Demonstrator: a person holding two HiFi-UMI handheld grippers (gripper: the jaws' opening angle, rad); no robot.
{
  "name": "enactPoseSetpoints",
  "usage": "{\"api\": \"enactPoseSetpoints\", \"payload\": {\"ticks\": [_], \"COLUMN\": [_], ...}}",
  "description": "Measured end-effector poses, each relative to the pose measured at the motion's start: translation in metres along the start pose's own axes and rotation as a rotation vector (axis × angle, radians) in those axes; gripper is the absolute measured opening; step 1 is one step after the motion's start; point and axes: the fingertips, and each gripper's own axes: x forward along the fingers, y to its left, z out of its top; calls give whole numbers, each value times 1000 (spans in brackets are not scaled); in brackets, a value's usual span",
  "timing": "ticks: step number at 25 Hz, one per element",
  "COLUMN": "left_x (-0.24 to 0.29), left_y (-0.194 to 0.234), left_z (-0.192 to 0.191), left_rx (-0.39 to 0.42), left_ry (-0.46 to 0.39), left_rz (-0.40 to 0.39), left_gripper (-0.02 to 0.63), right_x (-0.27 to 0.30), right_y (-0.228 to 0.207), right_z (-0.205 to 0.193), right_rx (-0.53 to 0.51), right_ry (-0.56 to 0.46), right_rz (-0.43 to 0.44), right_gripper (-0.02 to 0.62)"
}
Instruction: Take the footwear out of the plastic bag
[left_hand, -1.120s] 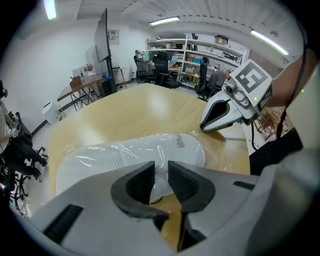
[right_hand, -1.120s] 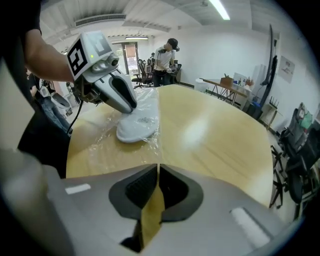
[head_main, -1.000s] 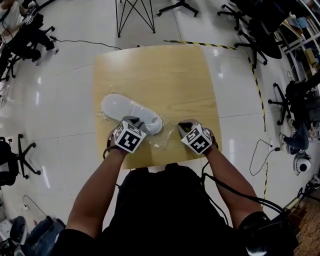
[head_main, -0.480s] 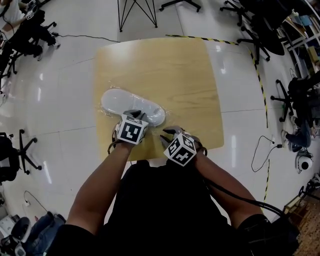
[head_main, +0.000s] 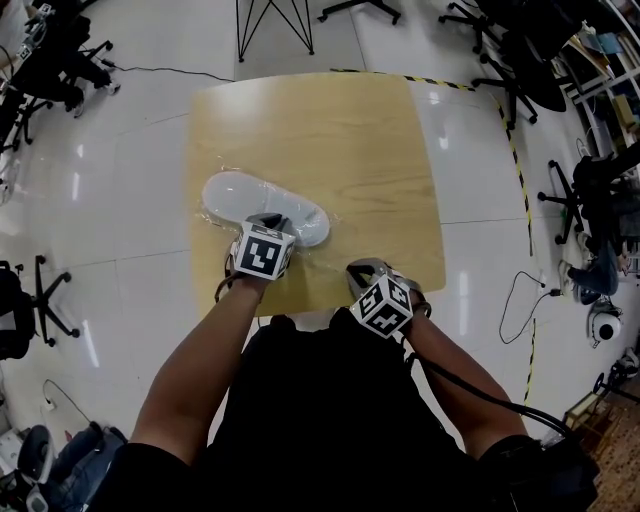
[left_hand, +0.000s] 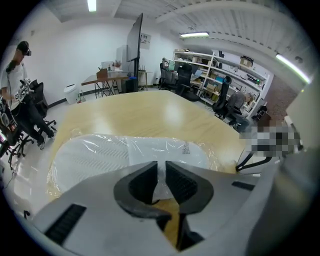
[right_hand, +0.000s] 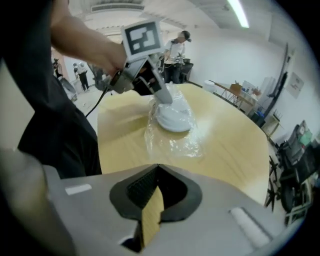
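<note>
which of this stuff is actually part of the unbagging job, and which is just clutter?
Job:
- white slipper
- plastic bag around it
- wooden table under both

Lying about:
- office chairs
- tripod stand
- striped floor tape

One table (head_main: 330, 140). On it lies one slipper (head_main: 240, 195), inside one clear bag (right_hand: 175, 142). Two grippers: one left gripper (head_main: 268, 222) and one right gripper (head_main: 365, 268). Each carries one marker cube (head_main: 262, 255), making two cubes. Office chairs (head_main: 15, 325) ring the floor; there are several, but they are too cut off by the edges to count exactly. At least one bystander (left_hand: 12, 75) stands in the background.
</note>
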Motion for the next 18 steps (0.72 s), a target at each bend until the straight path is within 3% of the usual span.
{"api": "enactPoseSetpoints", "payload": {"ticks": [2, 5, 7, 9, 12, 15, 18], "left_x": [-1, -4, -5, -5, -6, -8, -14], "left_y": [1, -1, -4, -8, -9, -18, -32], "left_z": [-1, -1, 1, 3, 2, -1, -9], "left_rx": [-9, -38, -37, -14, -5, -10, 3], "left_ry": [-3, -9, -6, 6, 16, 16, 14], "left_rz": [-4, -29, -40, -42, -43, -67, -97], "left_gripper": [58, 54, 54, 52, 51, 38, 31], "right_x": [-6, 4, 18, 27, 33, 28, 20], "right_y": [-9, -14, -19, -29, -28, -22, -19], "right_z": [18, 42, 51, 55, 51, 39, 27], "right_rx": [74, 90, 66, 67, 90, 36, 21], "right_ry": [-63, -94, -73, -60, -41, -35, -41], "right_rz": [-18, -18, -23, -51, -34, -12, 12], "right_gripper": [2, 12, 79, 101, 82, 30, 16]}}
